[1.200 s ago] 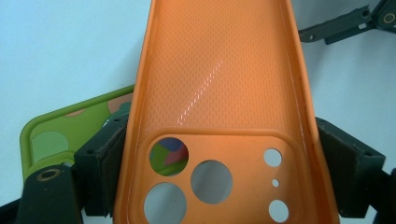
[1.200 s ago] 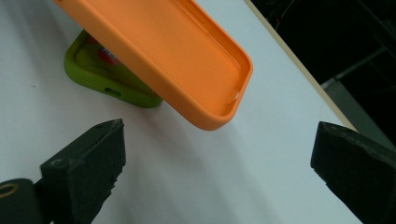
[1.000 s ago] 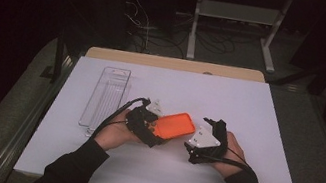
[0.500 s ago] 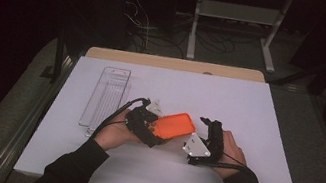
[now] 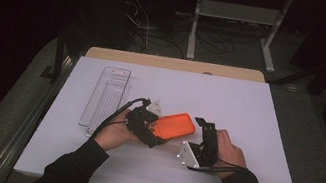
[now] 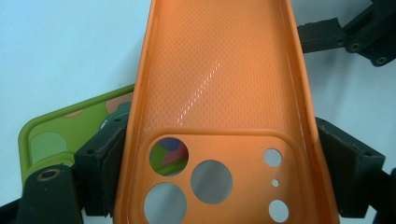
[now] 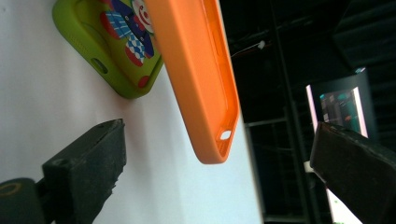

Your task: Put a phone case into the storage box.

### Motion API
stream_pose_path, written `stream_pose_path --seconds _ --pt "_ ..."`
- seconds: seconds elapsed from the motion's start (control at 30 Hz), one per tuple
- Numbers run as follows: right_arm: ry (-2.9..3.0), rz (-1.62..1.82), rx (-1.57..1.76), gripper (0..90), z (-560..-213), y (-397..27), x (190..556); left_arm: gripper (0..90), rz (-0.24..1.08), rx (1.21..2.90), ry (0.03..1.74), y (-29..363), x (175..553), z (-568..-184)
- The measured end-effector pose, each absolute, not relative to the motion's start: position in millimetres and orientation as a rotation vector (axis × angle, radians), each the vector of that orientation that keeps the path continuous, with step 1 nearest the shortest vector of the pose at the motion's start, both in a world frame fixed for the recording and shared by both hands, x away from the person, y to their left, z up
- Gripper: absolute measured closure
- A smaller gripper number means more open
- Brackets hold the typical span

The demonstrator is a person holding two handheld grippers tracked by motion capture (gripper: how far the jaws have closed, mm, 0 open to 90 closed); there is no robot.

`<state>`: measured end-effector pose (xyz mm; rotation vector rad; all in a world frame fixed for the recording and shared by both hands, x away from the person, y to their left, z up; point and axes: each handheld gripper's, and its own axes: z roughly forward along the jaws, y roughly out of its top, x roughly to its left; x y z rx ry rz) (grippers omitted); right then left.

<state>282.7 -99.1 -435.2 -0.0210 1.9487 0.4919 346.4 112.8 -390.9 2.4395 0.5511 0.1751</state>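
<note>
high view: orange case held slanted over the tabletop

high view shows the orange phone case (image 5: 174,126) gripped by the left gripper (image 5: 147,128), its long axis slanting up and to the right, free end toward the right gripper (image 5: 205,135). in the left gripper view the fingers (image 6: 100,161) are clamped on the case's two long edges at the camera-cutout end, hollow side facing the camera. a green phone case (image 6: 70,128) lies on the white tabletop (image 5: 248,111) underneath, mostly hidden. the right gripper's fingers (image 7: 88,161) stand wide apart and empty just short of the orange tip. both hands rest low, forearms entering from below. a clear tray (image 5: 105,96) lies to the left.
</note>
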Motion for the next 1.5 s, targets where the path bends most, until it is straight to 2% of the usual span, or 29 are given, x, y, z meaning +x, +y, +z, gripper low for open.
stream_pose_path --seconds 0.17,0.53,0.57,0.63,0.67,0.73,0.9,0.93,1.0,1.07,1.3,1.5 --pt "1.917 0.465 -0.057 4.2 -438.9 -95.1 279.7 15.8 0.176 2.437 0.549 112.1 346.0 -390.4" --pt "1.815 0.395 -0.174 14.8 -441.7 -85.0 276.9 15.8 0.178 2.433 0.541 111.8 345.1 -388.7" --pt "1.782 0.388 -0.188 19.1 -441.6 -82.6 276.1 15.8 0.176 2.435 0.535 112.0 345.1 -388.1" --pt "1.772 0.381 -0.194 20.9 -441.3 -81.3 275.7 15.8 0.178 2.433 0.539 111.7 344.8 -388.1" --pt "1.757 0.369 -0.202 26.6 -441.4 -79.1 275.1 15.8 0.176 2.436 0.538 111.5 344.4 -387.4" --pt "1.772 0.362 -0.208 28.7 -440.8 -78.4 274.9 15.8 0.178 2.431 0.538 111.4 344.2 -387.5" --pt "1.78 0.34 -0.219 42.6 -447.0 -75.1 273.9 15.8 0.183 2.43 0.536 111.8 344.0 -386.6" --pt "1.78 0.34 -0.219 42.6 -447.0 -75.1 273.9 15.8 0.183 2.43 0.536 111.8 344.0 -386.6" --pt "1.773 0.339 -0.224 52.1 -447.8 -72.9 272.7 15.8 0.184 2.428 0.537 111.8 343.8 -386.3" --pt "1.769 0.335 -0.238 57.5 -447.2 -72.9 272.1 15.8 0.185 2.429 0.537 111.9 343.8 -386.1" --pt "1.773 0.329 -0.247 68.4 -449.0 -71.8 270.3 15.8 0.186 2.427 0.537 111.9 343.7 -385.9" --pt "1.775 0.331 -0.262 73.2 -449.2 -70.6 268.5 15.8 0.187 2.429 0.531 111.9 344.0 -385.9"
